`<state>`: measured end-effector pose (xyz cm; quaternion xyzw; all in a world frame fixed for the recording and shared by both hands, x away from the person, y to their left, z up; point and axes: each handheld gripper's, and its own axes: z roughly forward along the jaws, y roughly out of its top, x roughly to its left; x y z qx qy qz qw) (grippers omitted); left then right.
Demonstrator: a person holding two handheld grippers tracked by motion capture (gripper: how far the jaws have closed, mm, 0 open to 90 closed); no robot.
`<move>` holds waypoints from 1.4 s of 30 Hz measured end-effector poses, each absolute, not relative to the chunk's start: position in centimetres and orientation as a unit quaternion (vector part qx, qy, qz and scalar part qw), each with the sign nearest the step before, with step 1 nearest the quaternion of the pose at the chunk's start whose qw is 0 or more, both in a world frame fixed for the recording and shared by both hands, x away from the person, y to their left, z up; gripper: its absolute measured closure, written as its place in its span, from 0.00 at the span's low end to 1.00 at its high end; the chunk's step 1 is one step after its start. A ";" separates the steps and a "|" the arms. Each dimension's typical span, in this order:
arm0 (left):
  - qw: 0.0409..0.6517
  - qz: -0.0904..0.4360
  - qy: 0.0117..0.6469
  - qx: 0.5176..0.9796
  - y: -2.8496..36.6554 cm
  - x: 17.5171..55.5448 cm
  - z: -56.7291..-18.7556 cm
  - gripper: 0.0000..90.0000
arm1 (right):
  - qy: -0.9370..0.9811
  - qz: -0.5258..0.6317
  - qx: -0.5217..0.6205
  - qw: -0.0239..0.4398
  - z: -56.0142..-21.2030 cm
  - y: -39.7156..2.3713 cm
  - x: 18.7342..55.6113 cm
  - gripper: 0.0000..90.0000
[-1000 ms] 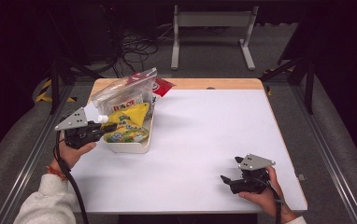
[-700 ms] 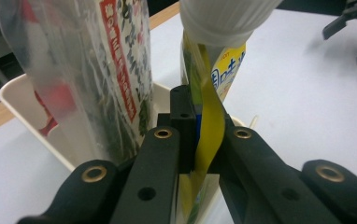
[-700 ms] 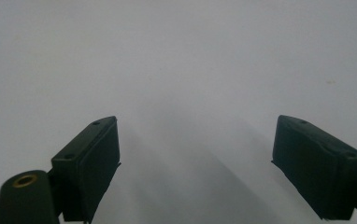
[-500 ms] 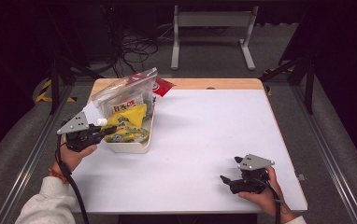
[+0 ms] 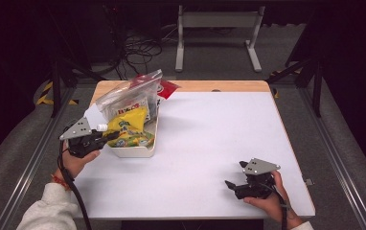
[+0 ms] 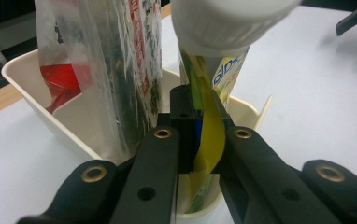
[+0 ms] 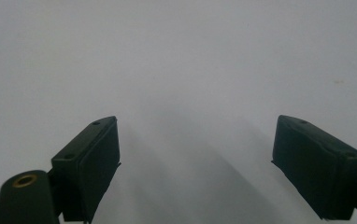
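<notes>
Item: yellow packet [image 5: 129, 128], thin, soft, crinkly film (likely light and slippery), in the cream tub [image 5: 138, 152] near the table's left edge. Left gripper [image 6: 200, 140] clamped on its edge; best held there. Right gripper [image 7: 195, 163] wide, empty.

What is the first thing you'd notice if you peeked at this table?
The bright yellow packet stands out, sticking up from a cream tub at the table's left side, and the left gripper pinches its edge. Behind it in the same tub leans a clear plastic bag with red inside. Near the front right corner, the right gripper rests open on the bare white table.
</notes>
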<state>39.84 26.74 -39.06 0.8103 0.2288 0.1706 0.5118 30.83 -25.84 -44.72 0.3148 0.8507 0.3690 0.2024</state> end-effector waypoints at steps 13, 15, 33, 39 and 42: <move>0.508 0.179 0.230 0.811 26.5 39.1 -39.2 0.96 | 0.844 0.376 0.317 0.212 -44.1 -25.8 31.1 0.17; 0.506 0.178 0.232 0.812 26.5 39.1 -39.2 0.96 | 0.842 0.381 0.313 0.217 -43.8 -25.7 31.0 0.17; 0.522 0.175 0.246 0.798 26.7 39.0 -39.9 0.96 | 0.848 0.374 0.307 0.216 -44.0 -25.6 31.1 0.17; 0.520 0.180 0.254 0.796 26.5 38.9 -40.1 0.95 | 0.849 0.374 0.303 0.218 -44.0 -25.5 31.0 0.17; 0.520 0.181 0.257 0.794 26.4 38.9 -40.2 0.94 | 0.850 0.373 0.302 0.218 -44.0 -25.4 31.0 0.17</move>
